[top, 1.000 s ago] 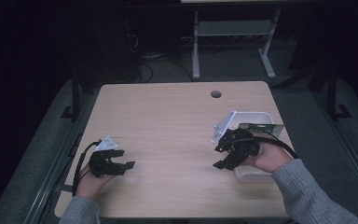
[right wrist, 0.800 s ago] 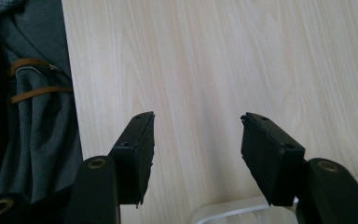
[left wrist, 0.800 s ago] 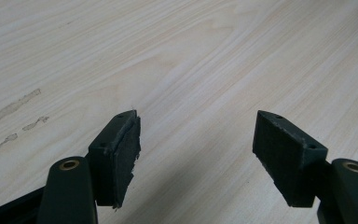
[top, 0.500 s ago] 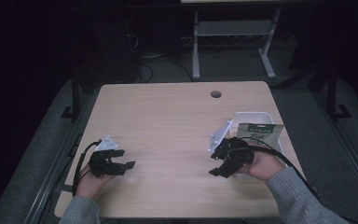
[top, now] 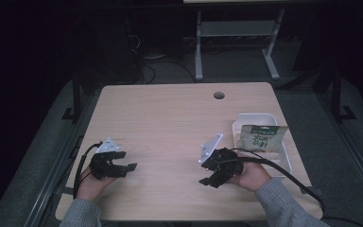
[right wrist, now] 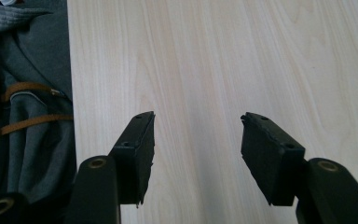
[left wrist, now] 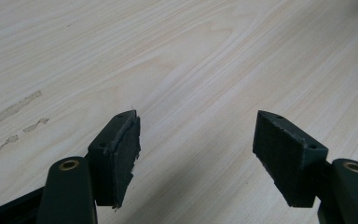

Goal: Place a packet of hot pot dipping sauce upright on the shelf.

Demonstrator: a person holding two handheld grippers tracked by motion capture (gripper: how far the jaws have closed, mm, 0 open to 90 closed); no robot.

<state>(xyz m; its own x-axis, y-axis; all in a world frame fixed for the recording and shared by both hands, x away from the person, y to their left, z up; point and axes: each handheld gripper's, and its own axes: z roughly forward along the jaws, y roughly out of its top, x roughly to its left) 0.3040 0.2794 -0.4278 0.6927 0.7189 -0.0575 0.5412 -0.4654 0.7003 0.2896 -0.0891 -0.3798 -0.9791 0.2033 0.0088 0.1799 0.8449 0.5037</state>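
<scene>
High view: right gripper [top: 211, 180] is held low over the table [top: 170, 118], jaws spread, nothing between them. Green packet [top: 261, 137] is seen lying in a white tray [top: 250, 118] just behind and to its right. Left gripper [top: 125, 167] is held far off, jaws likewise spread and empty.

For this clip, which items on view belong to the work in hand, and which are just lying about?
Part of the job:
- green packet, lying across the white tray
- white tray at the table's right edge
- right gripper, jaws open, nearest the tray
- left gripper, jaws open over bare wood

Lying about:
- table's cable hole
- metal stand on the floor behind
</scene>
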